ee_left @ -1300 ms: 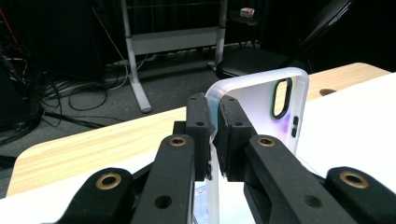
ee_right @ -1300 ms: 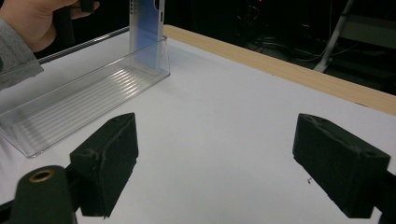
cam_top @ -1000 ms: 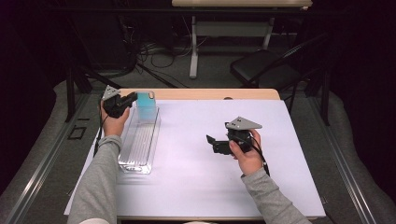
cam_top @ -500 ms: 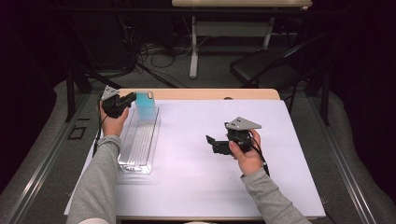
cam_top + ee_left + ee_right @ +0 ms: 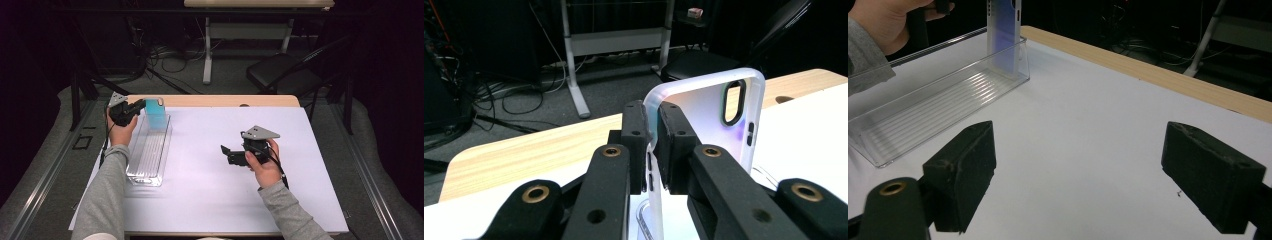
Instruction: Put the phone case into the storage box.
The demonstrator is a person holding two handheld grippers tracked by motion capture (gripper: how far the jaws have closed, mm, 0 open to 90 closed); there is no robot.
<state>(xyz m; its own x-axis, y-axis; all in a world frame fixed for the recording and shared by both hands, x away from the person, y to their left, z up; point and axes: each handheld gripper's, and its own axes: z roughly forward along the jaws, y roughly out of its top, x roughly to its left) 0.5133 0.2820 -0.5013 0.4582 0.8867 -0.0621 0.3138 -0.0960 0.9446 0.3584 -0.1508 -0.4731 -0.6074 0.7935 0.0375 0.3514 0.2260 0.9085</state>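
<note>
A translucent phone case (image 5: pixel 155 114) with a bluish tint stands upright at the far end of a clear ribbed plastic tray (image 5: pixel 147 155) on the left of the table. My left gripper (image 5: pixel 141 105) is shut on the case's side edge. In the left gripper view the pads (image 5: pixel 634 140) pinch the white rim of the case (image 5: pixel 709 110), whose camera cutout faces me. My right gripper (image 5: pixel 226 155) hovers over the middle of the white table, open, pointing left toward the tray, with nothing between its jaws. From the right gripper (image 5: pixel 1088 170) view, the case (image 5: pixel 1004 30) and tray (image 5: pixel 923 115) lie farther off.
The table is covered in white (image 5: pixel 210 190) with a wooden strip (image 5: pixel 220 101) along the far edge. A black chair (image 5: pixel 280 75) and a white stand (image 5: pixel 207 55) sit beyond it on the floor, with cables. The person's left hand (image 5: pixel 883 20) is beside the tray.
</note>
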